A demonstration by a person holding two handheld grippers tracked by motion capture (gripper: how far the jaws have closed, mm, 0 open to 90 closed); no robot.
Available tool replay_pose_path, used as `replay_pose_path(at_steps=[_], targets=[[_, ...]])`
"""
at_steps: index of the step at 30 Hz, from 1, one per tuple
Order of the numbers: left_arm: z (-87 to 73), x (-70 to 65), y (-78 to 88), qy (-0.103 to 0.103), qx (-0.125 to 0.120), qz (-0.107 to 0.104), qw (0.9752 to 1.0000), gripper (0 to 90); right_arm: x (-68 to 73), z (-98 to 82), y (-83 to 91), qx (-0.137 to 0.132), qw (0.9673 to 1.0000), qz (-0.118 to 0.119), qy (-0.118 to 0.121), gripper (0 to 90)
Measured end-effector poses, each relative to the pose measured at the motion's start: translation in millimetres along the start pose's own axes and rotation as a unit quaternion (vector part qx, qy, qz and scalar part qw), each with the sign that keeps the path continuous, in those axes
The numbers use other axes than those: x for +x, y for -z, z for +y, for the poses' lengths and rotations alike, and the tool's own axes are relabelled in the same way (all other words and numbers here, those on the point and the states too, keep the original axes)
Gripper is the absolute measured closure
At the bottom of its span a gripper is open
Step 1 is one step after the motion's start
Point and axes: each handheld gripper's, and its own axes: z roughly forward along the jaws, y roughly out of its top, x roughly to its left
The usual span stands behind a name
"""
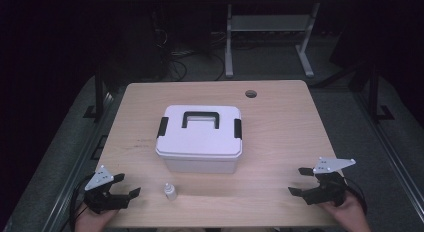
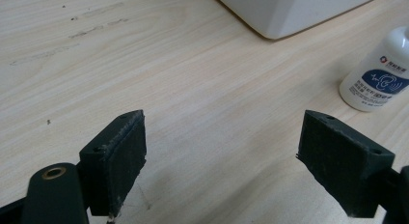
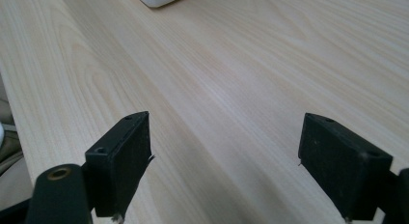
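While both sets of fingers stand released and empty, we note the upright bottle (image 1: 170, 191) sits nearer the left gripper (image 1: 122, 184), in front of the box (image 1: 199, 137).

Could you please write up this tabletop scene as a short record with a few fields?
surface: light wooden table with a round cable hole near its far edge
box: white plastic storage box at the middle, lid on, black carry handle lying flat, a black latch at each end
bottle: small white plastic bottle with a blue label, upright, in front of the box, apart from it
left tool: open, empty, at the near left edge
right tool: open, empty, at the near right edge
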Motion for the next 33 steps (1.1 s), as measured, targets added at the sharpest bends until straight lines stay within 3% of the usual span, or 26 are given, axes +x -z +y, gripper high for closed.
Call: replay_pose_path(at_steps=[7, 14, 16, 18, 20, 21, 22, 28, 33], targets=[[-1.0, -0.6, 0.4, 0.000, -0.002, -0.003, 1.0000, 17.2, -9.2, 11.6, 2.8, 0.002, 0.9998, 0.020, 0.001, 18.3], [-0.9, 0.1, 2.7, 0.004, -0.006, -0.005, 1.0000, 17.2, -14.8, 37.6, 9.8, 0.014, 0.9988, 0.039, 0.024, 19.5], [-0.8, 0.8, 3.0, 0.004, -0.009, -0.004, 0.9999, 17.2, -18.6, 56.7, 13.1, 0.016, 0.9979, 0.051, 0.037, 19.5], [-0.8, 0.7, 3.0, 0.005, -0.009, -0.004, 0.9999, 17.2, -19.6, 62.0, 13.1, 0.018, 0.9975, 0.053, 0.043, 19.3], [-0.8, 1.2, 3.4, 0.005, -0.010, -0.004, 0.9999, 17.2, -22.8, 84.7, 12.6, 0.023, 0.9960, 0.067, 0.055, 19.3], [-0.8, 1.2, 3.4, 0.005, -0.010, -0.004, 0.9999, 17.2, -22.8, 84.7, 12.6, 0.023, 0.9960, 0.067, 0.055, 19.3], [-1.1, 1.2, 3.9, 0.006, -0.011, -0.003, 0.9999, 17.2, -24.0, 98.8, 10.5, 0.026, 0.9948, 0.075, 0.064, 19.2], [-1.7, 2.0, 6.0, 0.007, -0.016, -0.003, 0.9998, 17.1, -22.8, 140.4, 3.1, 0.037, 0.9902, 0.093, 0.098, 19.7], [-0.5, 0.6, 5.1, 0.006, -0.018, -0.005, 0.9998, 17.2, -23.2, 163.6, -1.6, 0.046, 0.9874, 0.098, 0.116, 19.7]])
